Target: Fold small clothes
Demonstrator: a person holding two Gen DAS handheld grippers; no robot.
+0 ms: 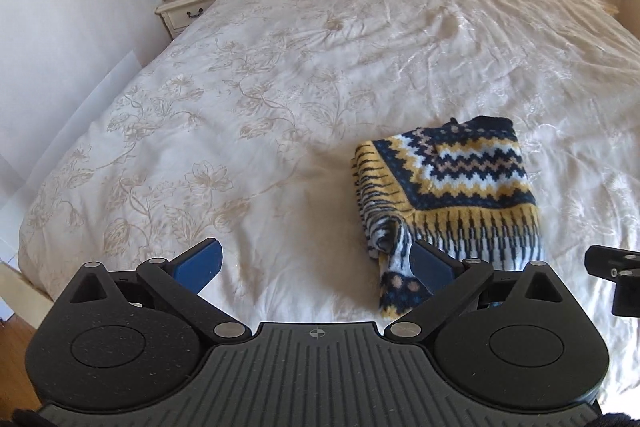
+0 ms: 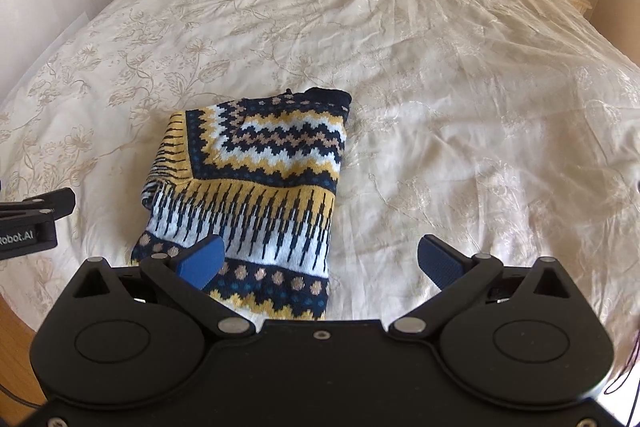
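A folded patterned sweater [image 1: 448, 187] in navy, yellow and white lies on the cream floral bedspread [image 1: 280, 67] near the bed's foot edge. The left gripper [image 1: 316, 263] hovers with its blue fingers spread wide and empty; the sweater sits to its right, its near corner by the right-hand finger. The right gripper [image 2: 320, 259] is likewise spread, holding nothing, with the sweater ahead and left, beneath its left-hand finger [image 2: 202, 261].

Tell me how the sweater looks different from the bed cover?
The sweater has bold navy, yellow and white zigzags; the bed cover is cream with faint flowers. The sweater is small and folded; the bed cover is big and spread out. Both are soft cloth.
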